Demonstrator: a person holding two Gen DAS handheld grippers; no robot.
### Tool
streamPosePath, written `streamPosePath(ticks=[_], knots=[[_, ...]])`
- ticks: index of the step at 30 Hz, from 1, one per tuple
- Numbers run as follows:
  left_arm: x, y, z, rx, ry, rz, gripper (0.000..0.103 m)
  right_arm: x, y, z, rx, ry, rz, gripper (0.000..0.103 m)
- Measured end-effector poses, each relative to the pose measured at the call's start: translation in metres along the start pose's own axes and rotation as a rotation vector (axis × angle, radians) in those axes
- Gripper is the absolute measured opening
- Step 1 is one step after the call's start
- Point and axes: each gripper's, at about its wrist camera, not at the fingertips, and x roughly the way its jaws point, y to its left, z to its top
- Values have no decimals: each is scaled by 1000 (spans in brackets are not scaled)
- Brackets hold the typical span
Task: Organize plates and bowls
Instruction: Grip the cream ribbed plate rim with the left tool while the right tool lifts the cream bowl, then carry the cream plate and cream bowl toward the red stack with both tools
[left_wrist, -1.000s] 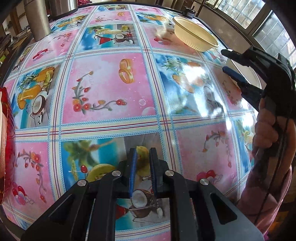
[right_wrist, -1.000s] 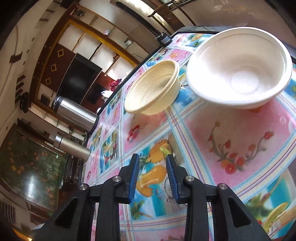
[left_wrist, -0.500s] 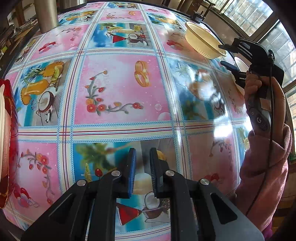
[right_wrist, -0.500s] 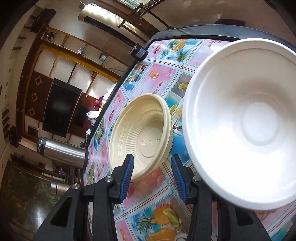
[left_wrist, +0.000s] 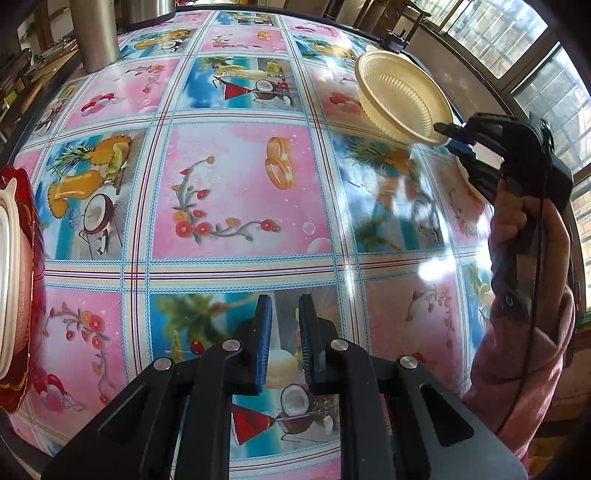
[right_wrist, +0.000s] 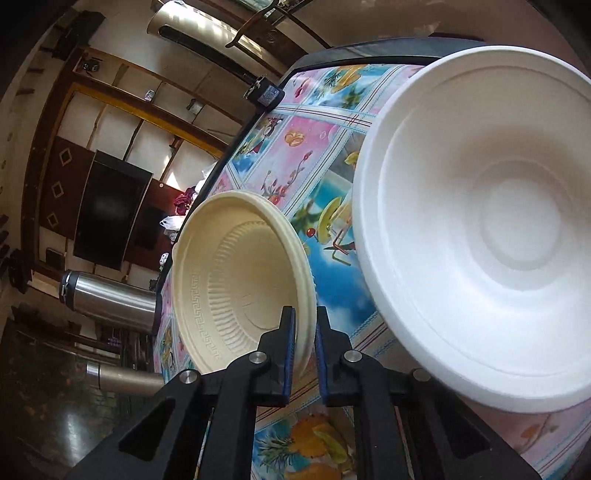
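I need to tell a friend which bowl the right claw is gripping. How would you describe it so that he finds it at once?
Start at the table with the fruit-and-flower cloth and go to its far side by the windows. Two bowls are there; the right claw pinches the rim of the cream bowl. It is yellowish, with a ribbed inside and a key-pattern band, whereas the bigger white bowl beside it is smooth.

Home dining room: oilcloth table (left_wrist: 236, 192), television (right_wrist: 107, 206)
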Motion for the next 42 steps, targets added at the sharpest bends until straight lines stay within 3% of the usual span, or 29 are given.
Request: streamPosePath(ticks=[5,12,19,33,36,41,42], knots=[[-5,8,6,-35,-15,-16,12,-25,4,-23,-99,81,6,10],[-2,11,2,-56,-5,-32,12,-46,-9,-67,-211,303,20,11],[-10,2,-2,-38,-19,-38,12,-70,-10,-105,-303,406,22,11],[-13,20,-11,-106,-19,-39,12,-82,-6,-143,-357,456,61,15],[-15,28,-13,-152,3,-99,18,-84,-5,-145,-358,447,72,15],[-30,31,-16,-171,-26,-139,23,-86,-9,-143,-358,428,60,15],[-33,31,-16,-172,-32,-144,32,-86,-10,-143,-358,424,58,15]])
